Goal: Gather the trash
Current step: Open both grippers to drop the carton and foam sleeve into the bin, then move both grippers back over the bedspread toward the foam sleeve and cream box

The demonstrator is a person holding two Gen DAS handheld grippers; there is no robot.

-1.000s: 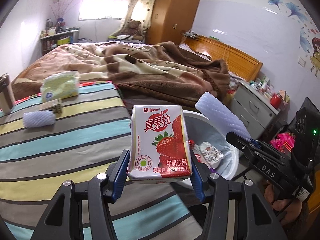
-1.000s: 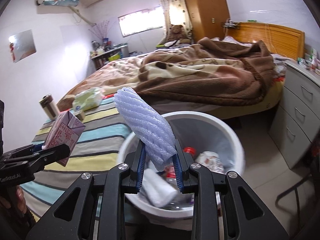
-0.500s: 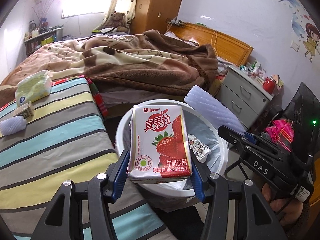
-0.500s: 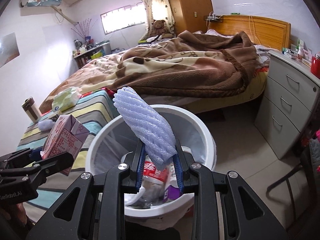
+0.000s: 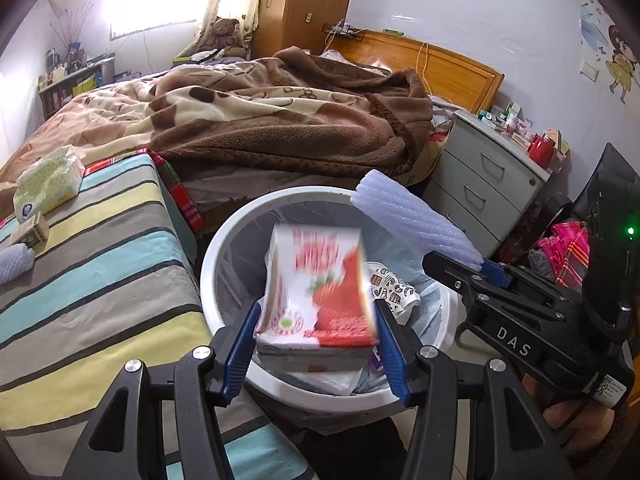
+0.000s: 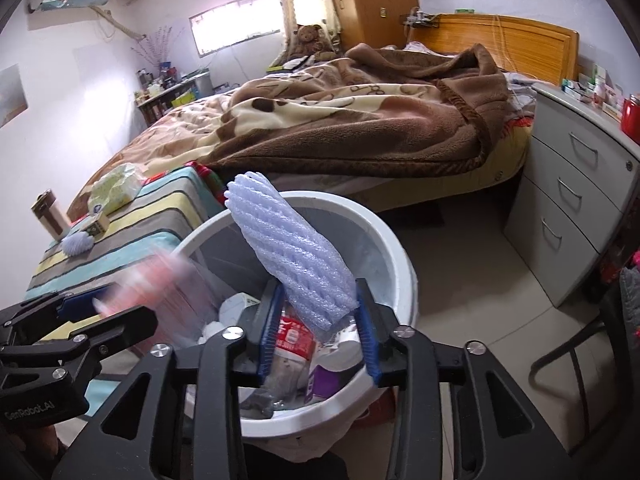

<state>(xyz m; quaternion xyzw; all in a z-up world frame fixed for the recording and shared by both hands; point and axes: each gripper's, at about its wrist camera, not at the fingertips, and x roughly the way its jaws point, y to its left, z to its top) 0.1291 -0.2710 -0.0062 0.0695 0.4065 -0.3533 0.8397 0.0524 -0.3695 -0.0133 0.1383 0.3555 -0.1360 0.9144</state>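
A red-and-white strawberry milk carton (image 5: 320,292) is blurred and tilted between the spread fingers of my left gripper (image 5: 316,340), above the white trash bin (image 5: 224,240). The jaws stand wider than the carton, which is dropping. It shows as a pink blur in the right wrist view (image 6: 168,288). My right gripper (image 6: 318,336) has its jaws opened around a white foam net sleeve (image 6: 288,248), which leans loose over the bin (image 6: 396,264). The bin holds a bottle, wrappers and a paper cup (image 5: 392,292).
A striped table (image 5: 92,280) to the left carries a tissue pack (image 5: 50,184), a small box (image 5: 32,230) and another foam sleeve (image 5: 14,262). A bed with a brown blanket (image 5: 280,120) lies behind. A grey drawer chest (image 5: 488,184) stands at the right.
Both grippers moved over the bin. The left jaws opened and the carton is falling, blurred. The right jaws widened and the foam sleeve is loose between them.
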